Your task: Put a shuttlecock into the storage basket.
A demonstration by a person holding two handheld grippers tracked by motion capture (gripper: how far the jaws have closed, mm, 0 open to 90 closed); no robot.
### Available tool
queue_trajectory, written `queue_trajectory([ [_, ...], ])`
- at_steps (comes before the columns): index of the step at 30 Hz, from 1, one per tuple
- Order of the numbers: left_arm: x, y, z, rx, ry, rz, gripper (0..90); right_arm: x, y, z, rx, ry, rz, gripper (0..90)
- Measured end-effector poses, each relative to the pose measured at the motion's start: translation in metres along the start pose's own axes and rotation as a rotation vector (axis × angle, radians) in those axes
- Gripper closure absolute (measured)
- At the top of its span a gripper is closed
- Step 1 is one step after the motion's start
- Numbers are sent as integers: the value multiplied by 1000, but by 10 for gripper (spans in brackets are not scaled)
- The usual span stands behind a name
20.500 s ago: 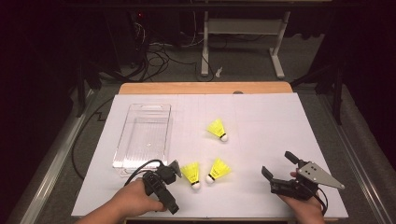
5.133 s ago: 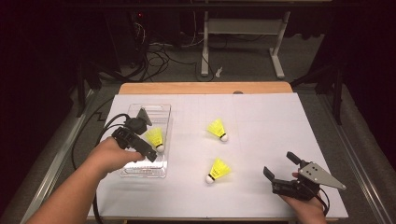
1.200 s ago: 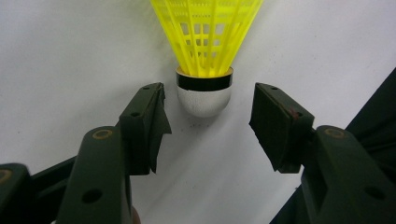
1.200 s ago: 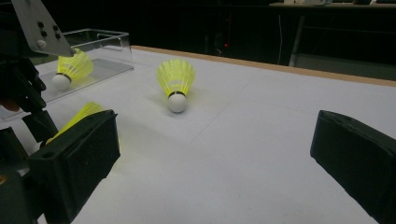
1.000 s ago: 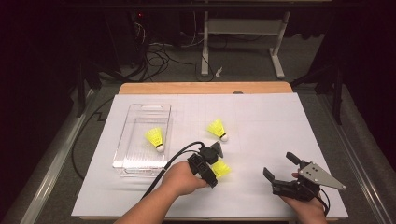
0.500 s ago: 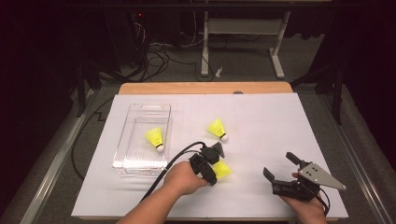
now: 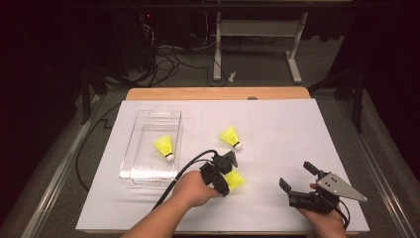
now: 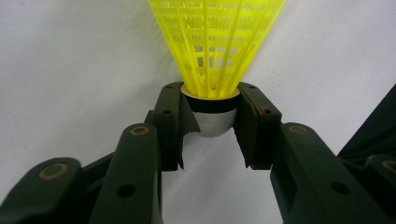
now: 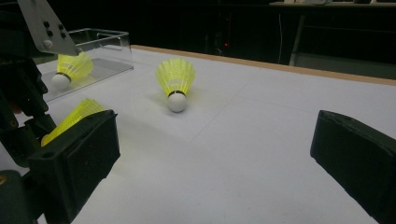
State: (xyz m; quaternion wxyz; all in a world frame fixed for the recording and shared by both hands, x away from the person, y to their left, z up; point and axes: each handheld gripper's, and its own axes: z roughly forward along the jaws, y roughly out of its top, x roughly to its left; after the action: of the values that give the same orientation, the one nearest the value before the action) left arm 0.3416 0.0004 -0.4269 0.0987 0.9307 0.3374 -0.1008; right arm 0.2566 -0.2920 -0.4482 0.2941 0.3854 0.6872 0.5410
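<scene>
High view looks down; gripper views sit low, close; all share shuttlecock [image 7: 235,180].

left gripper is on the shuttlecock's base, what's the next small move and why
Probably lift it straight up a little. The left gripper has just been closing and its pads now clasp the white cork of the shuttlecock, which lies on the white table. One shuttlecock already sits in the clear box, so that is likely where it goes.

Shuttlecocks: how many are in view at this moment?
3: one shuttlecock in the clear plastic box, one loose shuttlecock mid-table, and one gripped shuttlecock held at its cork by the left gripper.
</scene>
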Motion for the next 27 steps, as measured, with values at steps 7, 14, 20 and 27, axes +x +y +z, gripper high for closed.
queue_trajectory([
  [7, -1, -2, -4, 2, -2, 16, 646, 0, 0, 0, 1, 0, 0, 19],
  [14, 0, -4, -8, -1, -9, 23, 646, 0, 0, 0, 0, -2, 0, 19],
  [20, 1, -5, -13, 7, -18, 15, 647, 0, 0, 0, 1, -2, 0, 19],
  [27, 2, -8, -18, 9, -18, 16, 647, 0, 0, 0, 0, -3, 0, 19],
])
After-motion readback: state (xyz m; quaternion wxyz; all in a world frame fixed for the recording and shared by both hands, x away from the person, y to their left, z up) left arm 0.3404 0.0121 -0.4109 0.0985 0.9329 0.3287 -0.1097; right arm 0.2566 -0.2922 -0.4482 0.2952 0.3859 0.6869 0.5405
